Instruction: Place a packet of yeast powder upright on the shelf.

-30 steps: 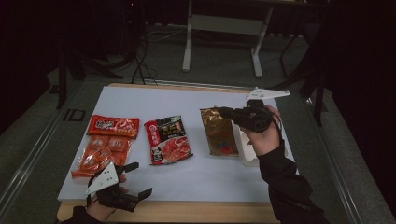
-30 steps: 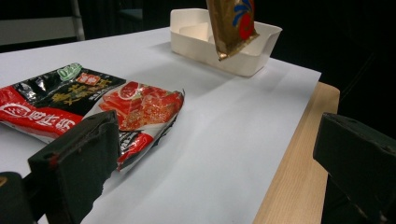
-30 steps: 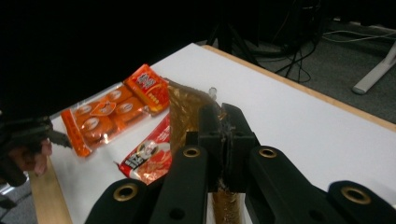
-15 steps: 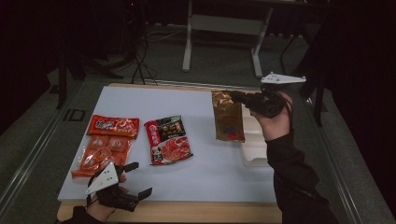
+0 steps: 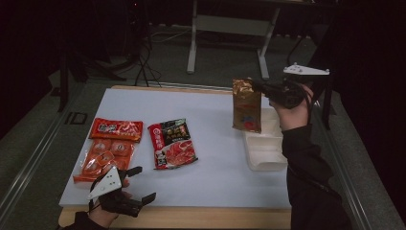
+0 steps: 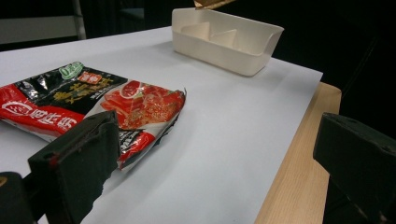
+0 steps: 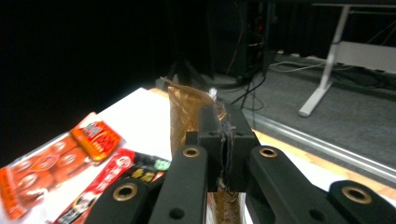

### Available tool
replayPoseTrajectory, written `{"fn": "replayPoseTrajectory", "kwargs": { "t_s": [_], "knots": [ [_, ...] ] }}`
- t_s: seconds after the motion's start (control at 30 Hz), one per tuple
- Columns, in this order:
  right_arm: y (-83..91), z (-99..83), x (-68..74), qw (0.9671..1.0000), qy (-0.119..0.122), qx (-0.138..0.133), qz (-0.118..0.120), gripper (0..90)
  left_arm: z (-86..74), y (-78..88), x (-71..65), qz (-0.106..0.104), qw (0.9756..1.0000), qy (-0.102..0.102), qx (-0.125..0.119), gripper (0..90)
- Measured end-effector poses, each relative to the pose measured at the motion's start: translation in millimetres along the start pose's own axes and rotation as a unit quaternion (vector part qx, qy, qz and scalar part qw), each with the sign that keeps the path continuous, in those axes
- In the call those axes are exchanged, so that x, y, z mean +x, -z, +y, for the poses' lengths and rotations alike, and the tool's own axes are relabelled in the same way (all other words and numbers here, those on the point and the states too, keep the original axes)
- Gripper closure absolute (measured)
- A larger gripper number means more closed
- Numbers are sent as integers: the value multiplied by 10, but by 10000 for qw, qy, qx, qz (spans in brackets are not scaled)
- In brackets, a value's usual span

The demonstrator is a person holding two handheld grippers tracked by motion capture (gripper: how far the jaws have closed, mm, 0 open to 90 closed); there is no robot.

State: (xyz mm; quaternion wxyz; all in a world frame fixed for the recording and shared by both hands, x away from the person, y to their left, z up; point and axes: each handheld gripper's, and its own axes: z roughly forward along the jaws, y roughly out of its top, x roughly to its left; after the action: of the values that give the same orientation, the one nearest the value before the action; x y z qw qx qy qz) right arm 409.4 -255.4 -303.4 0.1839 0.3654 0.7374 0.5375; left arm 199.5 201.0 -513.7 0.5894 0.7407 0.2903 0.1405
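Right gripper (image 5: 262,88) has its jaws clamped on the top edge of the gold packet (image 5: 247,105), which hangs upright in the air, clear of the tabletop (image 5: 215,167), above the left rim of the white compartment tray (image 5: 264,152). In the right gripper view the jaws meet on crinkled gold film (image 7: 187,109). Left gripper (image 5: 136,184) rests at the near edge, jaws apart, nothing between them. The black-and-red packet (image 5: 172,143) lies flat mid-table; two orange-red packets (image 5: 112,143) lie near the left side.
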Motion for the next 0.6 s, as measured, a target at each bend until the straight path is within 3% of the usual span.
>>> {"fn": "replayPoseTrajectory", "kwargs": {
  "t_s": [0.27,0.6],
  "knots": [
    [-37,0,-225,9996,-85,-159,-214,880,-2,-3,2,-13,10000,8,6,12],
    [-158,-51,-457,9984,-216,-165,-504,879,-3,-4,1,-26,10000,17,4,12]
  ]
}}
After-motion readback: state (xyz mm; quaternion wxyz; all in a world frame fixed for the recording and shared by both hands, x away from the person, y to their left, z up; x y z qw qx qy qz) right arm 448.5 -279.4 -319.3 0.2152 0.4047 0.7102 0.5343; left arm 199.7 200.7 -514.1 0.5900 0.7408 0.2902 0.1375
